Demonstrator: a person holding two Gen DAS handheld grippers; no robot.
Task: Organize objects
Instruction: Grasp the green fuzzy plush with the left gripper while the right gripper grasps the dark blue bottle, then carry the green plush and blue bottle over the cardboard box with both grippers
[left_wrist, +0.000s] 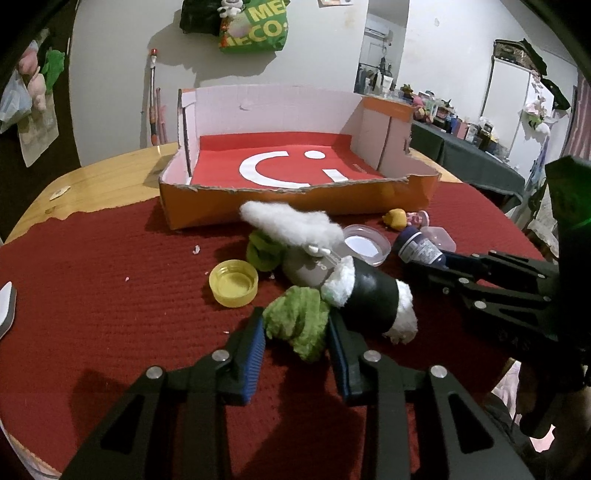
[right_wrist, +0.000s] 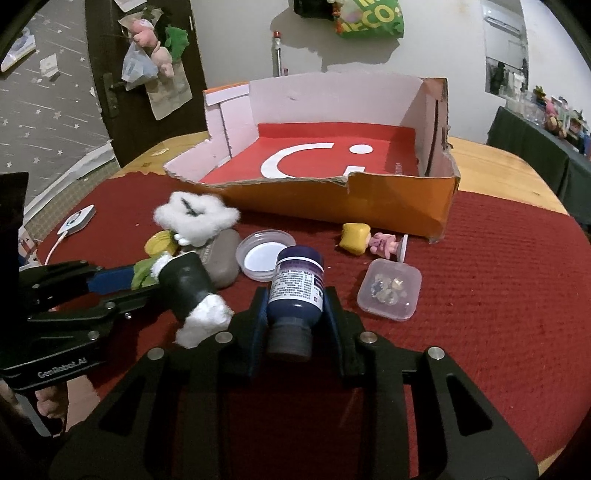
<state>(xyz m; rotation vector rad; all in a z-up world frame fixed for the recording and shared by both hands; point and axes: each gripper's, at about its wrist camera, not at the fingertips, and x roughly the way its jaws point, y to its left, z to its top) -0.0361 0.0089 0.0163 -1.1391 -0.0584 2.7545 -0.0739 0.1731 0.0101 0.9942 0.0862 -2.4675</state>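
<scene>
Left wrist view: my left gripper (left_wrist: 297, 334) has its blue pads closed on the green cloth piece (left_wrist: 299, 321) of a black-and-white plush toy (left_wrist: 373, 302) lying on the red mat (left_wrist: 110, 295)
Only seen here: a second green tuft (left_wrist: 262, 249) behind the yellow cap (left_wrist: 233, 282)
Right gripper from this side: my right gripper (left_wrist: 448, 258) reaches in from the right edge onto the dark blue bottle (left_wrist: 417, 249), which hides most of the small clear box (left_wrist: 439, 236)
Right wrist view: my right gripper (right_wrist: 295, 310) is clenched on the dark blue bottle (right_wrist: 295, 288), cap end towards the camera, base towards the orange box (right_wrist: 369, 199)
Only seen here: the clear box (right_wrist: 389, 290) shows whole, shut, just right of the bottle, with glinting bits inside; a yellow-headed pink figure (right_wrist: 373, 242) lies near the box front
In the way: clear round lid (right_wrist: 266, 254), grey stone (right_wrist: 223, 262) and white fluffy wad (right_wrist: 195, 216) crowd between the bottle and the torn front wall
Task things: all lie outside the orange box, on the mat
</scene>
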